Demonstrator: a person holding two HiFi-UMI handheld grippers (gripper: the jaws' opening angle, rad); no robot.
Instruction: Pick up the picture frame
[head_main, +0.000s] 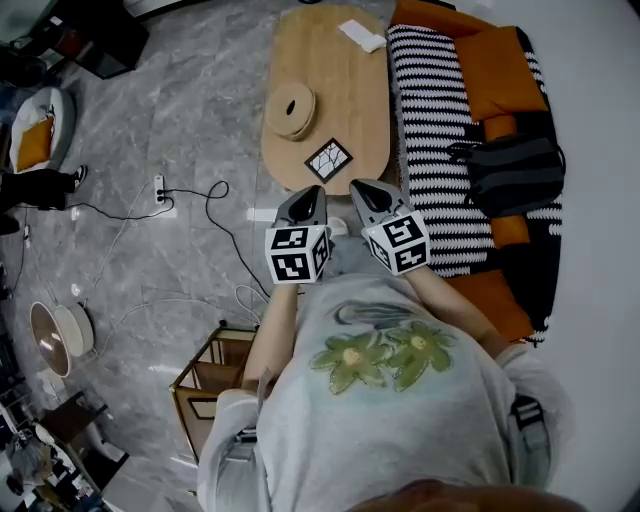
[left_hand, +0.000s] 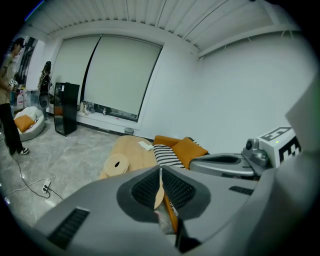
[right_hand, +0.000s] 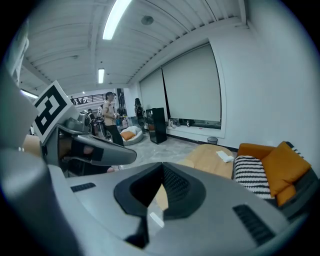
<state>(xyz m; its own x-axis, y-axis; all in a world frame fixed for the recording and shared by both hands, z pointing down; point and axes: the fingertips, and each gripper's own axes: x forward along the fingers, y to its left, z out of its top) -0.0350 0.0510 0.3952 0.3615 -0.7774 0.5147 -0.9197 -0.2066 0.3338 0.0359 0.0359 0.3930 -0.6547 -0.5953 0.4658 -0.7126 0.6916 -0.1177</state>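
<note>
1. Left gripper (head_main: 315, 192) is sitting clenched: its own view is showing the jaws (left_hand: 160, 170) meeting at the tips with nothing gripped between them.
2. Right gripper (head_main: 360, 188) is clenched too, jaws (right_hand: 162, 166) pressed together and empty.
3. Both are hanging side by side in front of the person's chest, tips pointing at the near end of the oval wooden coffee table (head_main: 345, 95). Neither is touching anything.
4. Picture frame (head_main: 328, 158) is lying flat on that near end of the table, turned corner-on like a diamond. It is sitting just beyond the two sets of tips, roughly between them and clear of both.
5. Round wooden disc (head_main: 290, 108) is resting on the table's left edge, just past the frame; a white folded cloth (head_main: 362, 36) is lying at the far end.
6. Sofa to the right is carrying a black-and-white striped throw (head_main: 435, 110), orange cushions (head_main: 495, 65) and a black bag (head_main: 515, 175).
7. Power strip (head_main: 158, 188) and cables are trailing over the grey floor on the left.
</note>
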